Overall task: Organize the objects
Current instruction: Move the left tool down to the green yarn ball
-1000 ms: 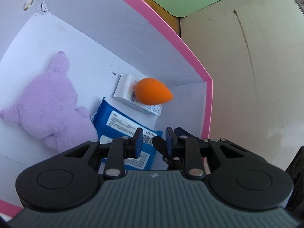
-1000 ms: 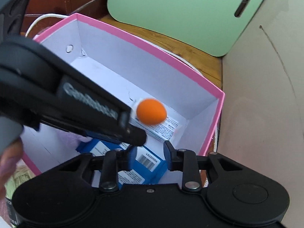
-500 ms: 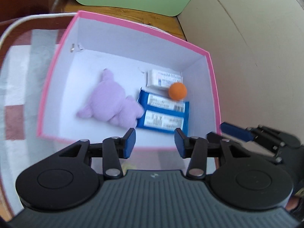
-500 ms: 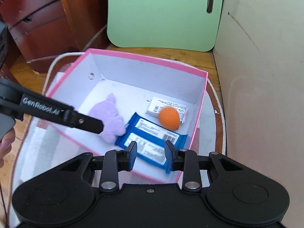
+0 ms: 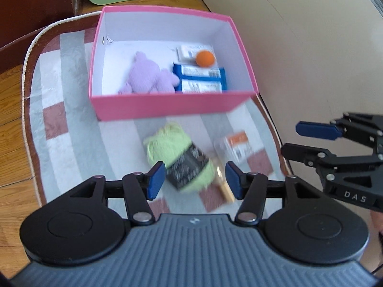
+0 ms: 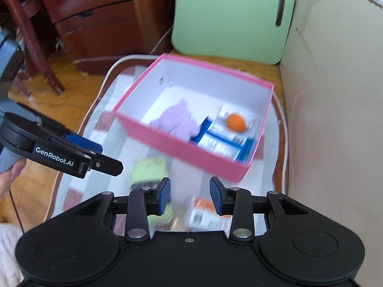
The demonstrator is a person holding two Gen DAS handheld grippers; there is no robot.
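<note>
Left gripper (image 5: pixel 195 179) above the mat, jaws partly apart and opening, nothing pressed between the blue pads; ball of light-green yarn with a black paper band (image 5: pixel 179 157) seen on the mat below and between them, not gripped. Right gripper (image 6: pixel 189 196) likewise clear of all items, jaws narrowly apart and opening, empty.

Open pink cardboard box with white interior (image 5: pixel 167 106) on a round mat of grey, white and brown checks (image 5: pixel 59 124), close beside a beige wall panel (image 5: pixel 299 35). Inside the box: lilac plush toy (image 5: pixel 146 75) at left; two blue snack packets with white labels (image 5: pixel 199 80) side by side at right, touching the toy; small white labelled packet (image 5: pixel 189 51) toward the back wall; orange egg-shaped sponge (image 5: pixel 204 58) resting on that packet and the farther blue one.

Outside the box, on the mat: the yarn, near the front wall; clear packet with an orange-and-white label (image 5: pixel 238 147) just right of it; tan object (image 5: pixel 223 184) partly hidden, too blurred to identify.
</note>
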